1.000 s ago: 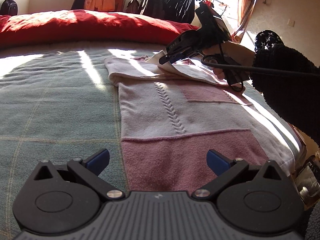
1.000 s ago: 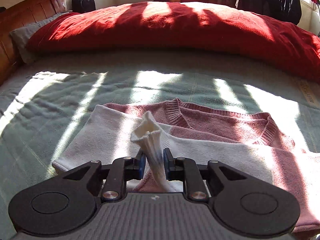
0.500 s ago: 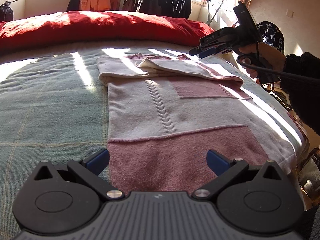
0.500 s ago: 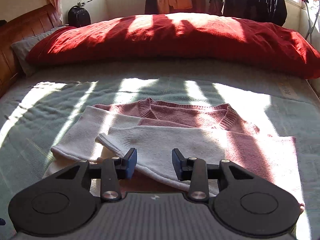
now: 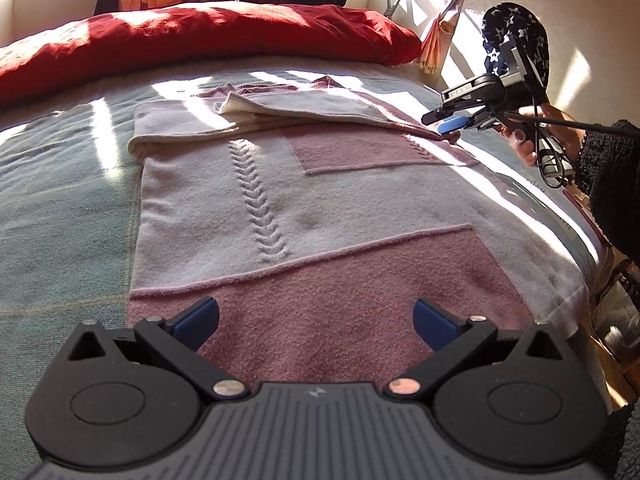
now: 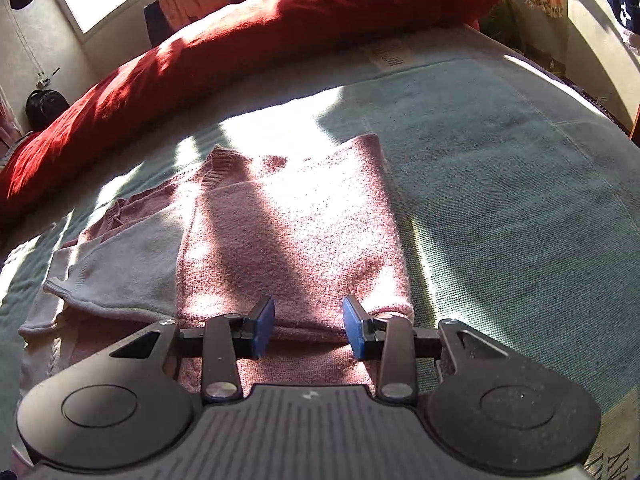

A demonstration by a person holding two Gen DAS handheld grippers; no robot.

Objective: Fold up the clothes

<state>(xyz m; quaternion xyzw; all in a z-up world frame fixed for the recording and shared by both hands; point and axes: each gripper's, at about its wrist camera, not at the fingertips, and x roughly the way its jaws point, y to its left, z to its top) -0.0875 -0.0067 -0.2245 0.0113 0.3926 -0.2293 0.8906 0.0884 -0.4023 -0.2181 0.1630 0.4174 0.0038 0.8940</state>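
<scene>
With both my left gripper and right gripper released, I should pinch the sweater hem at six o'clock evenly, folding toward twelve.

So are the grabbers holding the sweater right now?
No. The left gripper and right gripper are both open above the sweater, with nothing pinched between their pads.

You're looking at a bed w/ a pale green woven cover. A pink-and-cream knit sweater is lying flat on it, sleeves folded across; a long red quilt roll is sitting along the far edge.
</scene>
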